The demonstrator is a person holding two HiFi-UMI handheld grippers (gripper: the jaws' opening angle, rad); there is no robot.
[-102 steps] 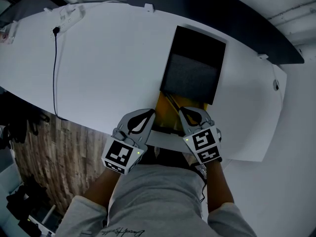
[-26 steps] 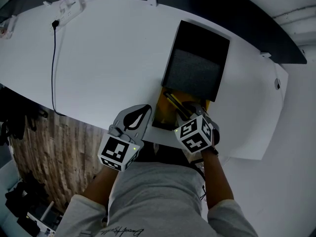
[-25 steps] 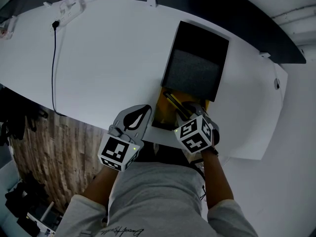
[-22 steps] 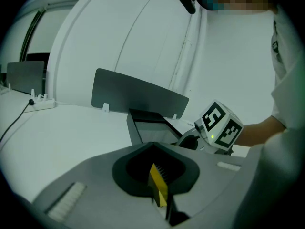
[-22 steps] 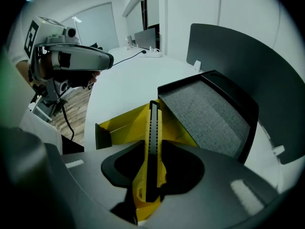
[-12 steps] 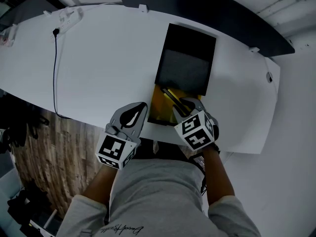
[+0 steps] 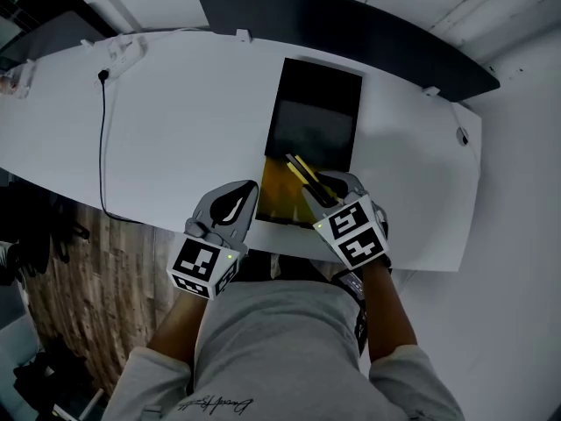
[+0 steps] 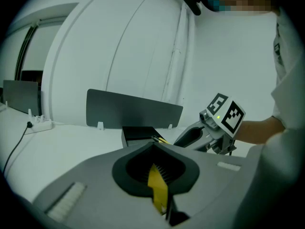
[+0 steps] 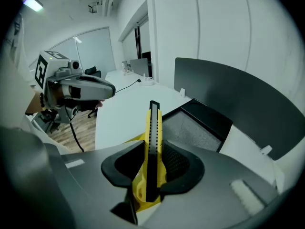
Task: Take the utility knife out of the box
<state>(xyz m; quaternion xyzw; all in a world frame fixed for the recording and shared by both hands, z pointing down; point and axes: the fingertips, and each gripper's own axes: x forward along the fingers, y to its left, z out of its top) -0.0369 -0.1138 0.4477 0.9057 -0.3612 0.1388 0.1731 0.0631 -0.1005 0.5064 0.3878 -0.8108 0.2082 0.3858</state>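
Note:
The yellow-and-black utility knife (image 7: 300, 173) stands between the jaws of my right gripper (image 7: 323, 191), which is shut on it. In the right gripper view the knife (image 9: 153, 137) sticks up out of the gripper (image 9: 150, 175). It is above the box's yellow lower part (image 7: 280, 193), in front of the black lid with grey foam (image 7: 314, 121). My left gripper (image 7: 251, 198) sits at the yellow part's left edge. In its own view a yellow strip (image 8: 157, 187) is pinched in the shut left gripper (image 8: 158, 194).
The white table (image 7: 175, 130) ends just in front of the person's lap. A black cable (image 7: 102, 139) and a power strip (image 7: 123, 46) lie at the far left. A dark divider panel (image 7: 351, 20) stands along the far edge. Wooden floor (image 7: 88, 279) shows at the left.
Both grippers have risen. The right one has lifted the knife up off the yellow part of the box, and the knife now points more toward the lid.

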